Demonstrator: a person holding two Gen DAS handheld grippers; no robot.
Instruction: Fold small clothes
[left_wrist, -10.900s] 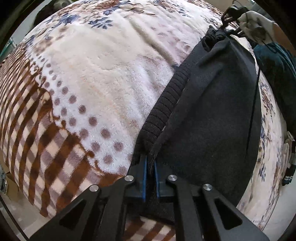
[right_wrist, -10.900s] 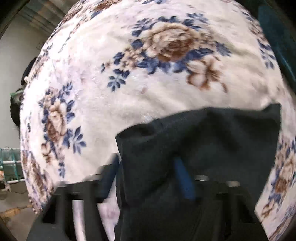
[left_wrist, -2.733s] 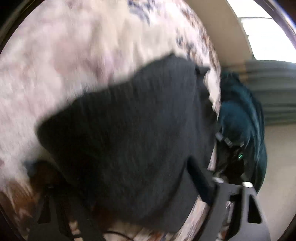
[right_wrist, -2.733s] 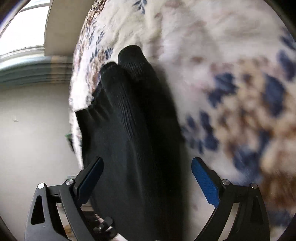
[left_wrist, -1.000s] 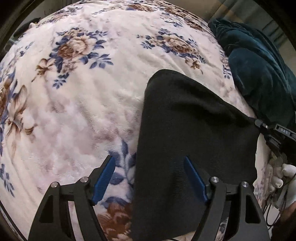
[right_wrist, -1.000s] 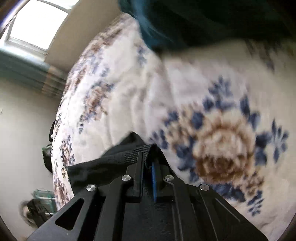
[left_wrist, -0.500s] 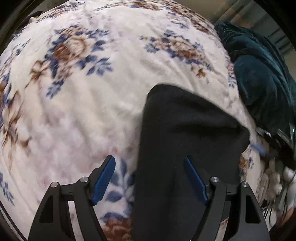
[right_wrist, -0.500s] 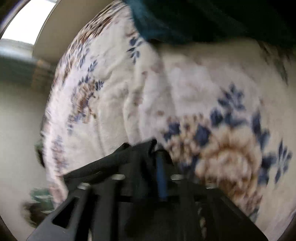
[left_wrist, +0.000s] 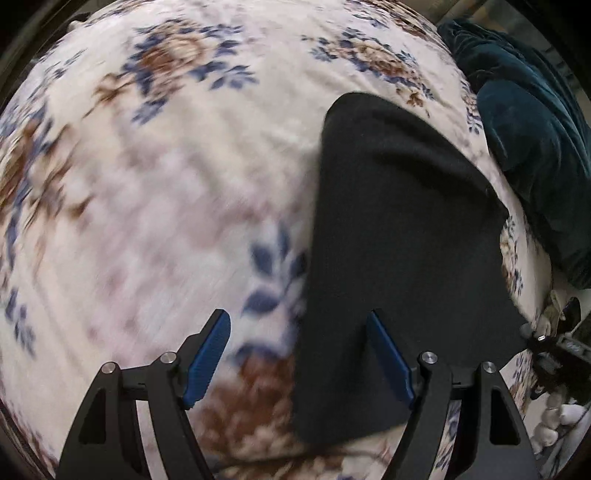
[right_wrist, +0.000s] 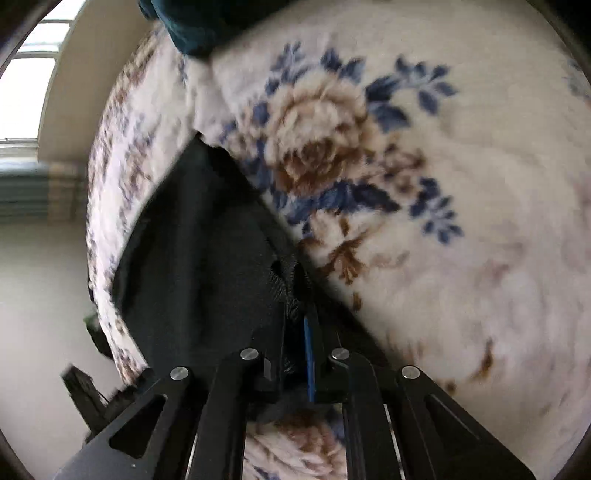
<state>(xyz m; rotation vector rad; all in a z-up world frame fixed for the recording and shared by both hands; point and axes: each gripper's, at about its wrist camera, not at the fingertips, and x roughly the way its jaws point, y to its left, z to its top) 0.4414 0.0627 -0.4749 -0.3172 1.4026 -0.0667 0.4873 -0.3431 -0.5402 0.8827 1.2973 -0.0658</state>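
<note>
A black knit garment (left_wrist: 391, 236) lies folded on a cream floral blanket (left_wrist: 166, 177). My left gripper (left_wrist: 299, 332) is open and empty, hovering above the garment's left edge, with one blue pad over the blanket and the other over the cloth. My right gripper (right_wrist: 297, 328) is shut on the ribbed edge of the black garment (right_wrist: 207, 251) and holds it just above the blanket (right_wrist: 461, 221). The right gripper also shows at the right edge of the left wrist view (left_wrist: 535, 338).
A dark teal velvet cloth (left_wrist: 532, 147) is bunched on the blanket beyond the garment, and shows at the top of the right wrist view (right_wrist: 199, 22). The bed's edge drops to a pale floor (right_wrist: 40, 332) on the left. A window (right_wrist: 26, 96) is far left.
My right gripper has carried the held edge of the garment across, so its near corner now lies closer to me. My left gripper has stayed open above the garment's left edge.
</note>
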